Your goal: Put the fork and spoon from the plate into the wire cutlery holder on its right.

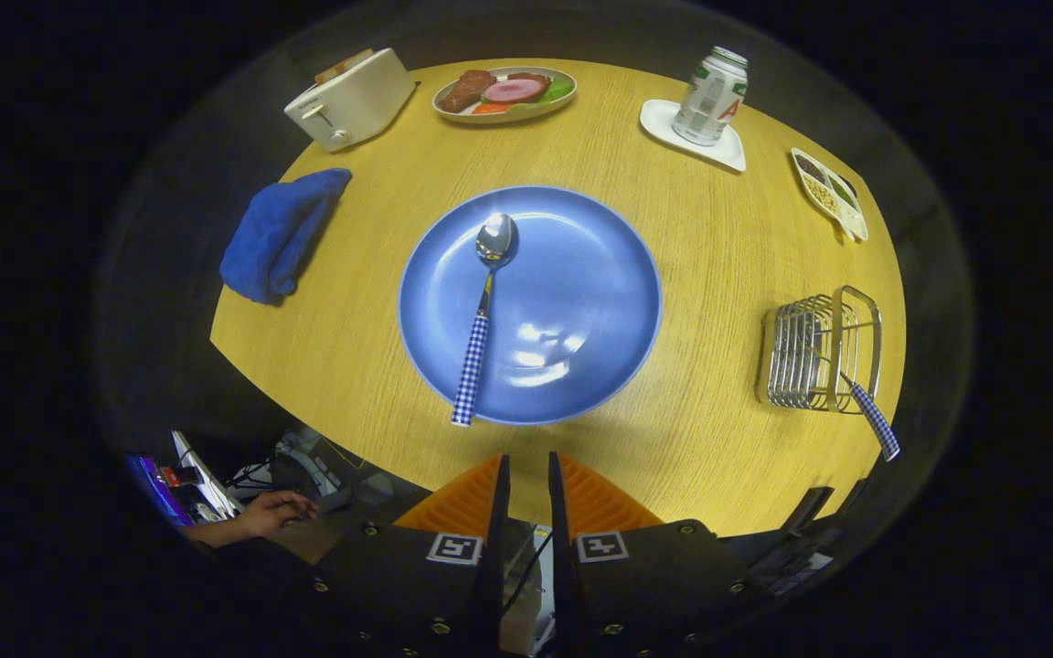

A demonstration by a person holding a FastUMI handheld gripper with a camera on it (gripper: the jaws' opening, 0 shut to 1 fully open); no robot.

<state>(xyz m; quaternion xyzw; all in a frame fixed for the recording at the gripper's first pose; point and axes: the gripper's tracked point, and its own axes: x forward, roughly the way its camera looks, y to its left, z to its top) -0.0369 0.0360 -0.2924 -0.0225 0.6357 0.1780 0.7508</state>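
A blue plate (581, 302) lies in the middle of the round wooden table. On its left half rests a spoon (484, 315) with a checkered handle that reaches over the plate's near rim. To the right stands the wire cutlery holder (819, 352); a checkered handle (876, 420), the fork by the look of it, sticks out of it toward me. My gripper (526, 475) hovers above the table's near edge, short of the plate. Its fingers stand almost together with a narrow gap and nothing between them.
A folded blue cloth (281, 233) lies left of the plate. At the far side stand a white toaster (350, 99), a dish of food (505, 92), a can on a white coaster (711, 98) and a small divided dish (830, 194). A person's hand (275, 512) rests below the table's left edge.
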